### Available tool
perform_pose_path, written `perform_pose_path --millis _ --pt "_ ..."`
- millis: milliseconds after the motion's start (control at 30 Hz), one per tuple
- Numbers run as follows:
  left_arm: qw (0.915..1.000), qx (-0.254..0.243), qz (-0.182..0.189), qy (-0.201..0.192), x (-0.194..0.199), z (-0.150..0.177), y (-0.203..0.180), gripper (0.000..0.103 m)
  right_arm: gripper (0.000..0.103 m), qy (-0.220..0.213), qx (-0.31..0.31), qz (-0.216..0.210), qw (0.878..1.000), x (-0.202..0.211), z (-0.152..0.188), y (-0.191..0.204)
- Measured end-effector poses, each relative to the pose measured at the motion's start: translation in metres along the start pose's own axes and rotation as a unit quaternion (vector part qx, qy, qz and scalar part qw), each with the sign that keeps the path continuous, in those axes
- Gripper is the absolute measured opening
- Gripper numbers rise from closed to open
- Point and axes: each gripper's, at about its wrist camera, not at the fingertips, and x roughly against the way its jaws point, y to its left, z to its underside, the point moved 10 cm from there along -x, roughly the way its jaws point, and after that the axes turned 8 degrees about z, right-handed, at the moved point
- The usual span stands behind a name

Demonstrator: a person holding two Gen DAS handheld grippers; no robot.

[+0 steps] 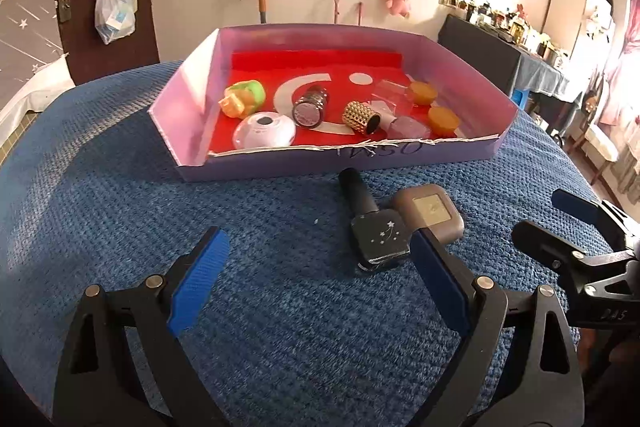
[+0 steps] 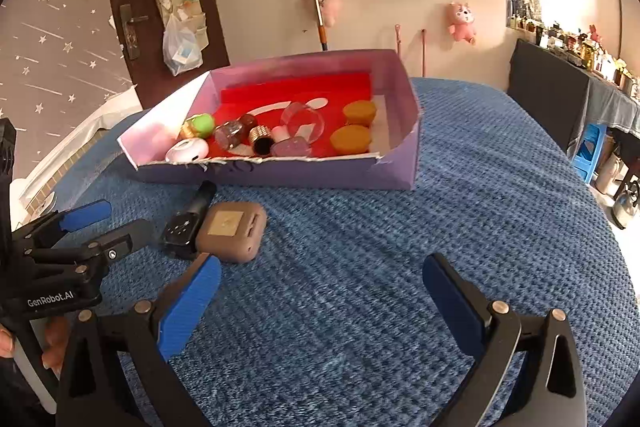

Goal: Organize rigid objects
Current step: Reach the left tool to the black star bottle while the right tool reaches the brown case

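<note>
- Two things lie on the blue cover outside the box: a black bottle (image 1: 370, 227) with star marks and a brown case (image 1: 430, 213), touching side by side, just in front of the purple box (image 1: 280, 167).
- Inside the box sit a gold studded cylinder (image 1: 361, 117), a white dome (image 1: 264, 135), a green-orange toy (image 1: 244, 99) and two orange caps (image 1: 443, 121).
- Left gripper (image 1: 316, 281) stands wide open and empty, its right pad just beside the bottle.
- Right gripper (image 2: 320, 303) is open too, over bare cover, the case near its left pad.
- Only the right wrist view shows fingers (image 2: 54, 343) holding the left tool.
</note>
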Motion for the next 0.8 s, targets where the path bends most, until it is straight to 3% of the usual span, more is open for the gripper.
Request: perform_pose_path --millis 333,533,800 --pt "0.9981 0.007 0.019 0.059 -0.032 0.003 -0.006 0.093 0.103 0.003 -0.012 0.012 1.000 -0.003 -0.003 -0.018" --pt "0.9980 0.005 0.024 0.059 -0.035 0.002 -0.002 0.097 0.103 0.006 -0.023 0.012 1.000 -0.005 -0.004 -0.025" --pt "0.9975 -0.046 -0.014 0.053 -0.025 0.003 0.013 0.099 0.103 0.022 -0.013 -0.005 1.000 -0.014 -0.009 -0.012"
